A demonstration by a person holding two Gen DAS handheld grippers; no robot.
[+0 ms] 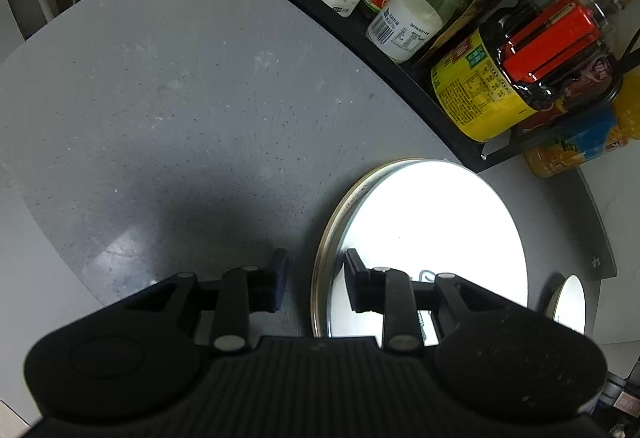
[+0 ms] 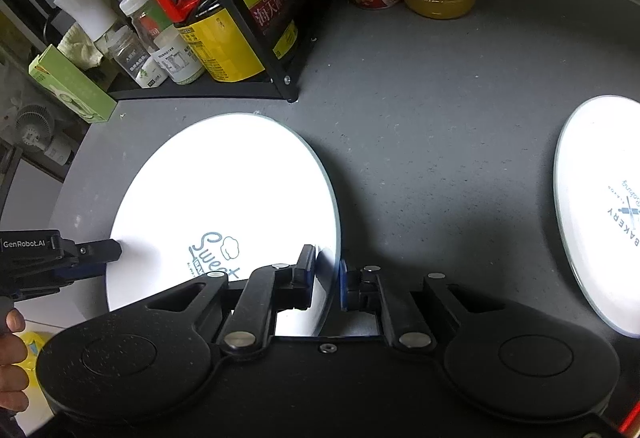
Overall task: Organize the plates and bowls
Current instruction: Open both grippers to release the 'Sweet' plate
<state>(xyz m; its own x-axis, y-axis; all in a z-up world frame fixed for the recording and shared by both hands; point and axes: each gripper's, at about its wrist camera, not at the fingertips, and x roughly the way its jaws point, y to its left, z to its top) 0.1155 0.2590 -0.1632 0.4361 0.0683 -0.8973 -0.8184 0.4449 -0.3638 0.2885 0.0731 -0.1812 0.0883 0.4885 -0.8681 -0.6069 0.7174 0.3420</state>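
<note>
**Two tongs on one plate — grip looks thin**

Right tongs (image 2: 326,270) pinch the near-right rim of the plate (image 2: 224,198); left tongs (image 1: 316,278) straddle the opposite rim, jaws apart, not visibly clamped. The plate sits near the bench (image 2: 420,118) edge, just in front of the rack (image 2: 280,78). Risk: glossy rim, shallow bite — lift unevenly and it could slip out and drop, or swing into the rack's corner post. Round, so no long axis; face up, its "Sweet" print reading toward the right tongs. A second plate (image 2: 600,214) lies well apart, right.
</note>
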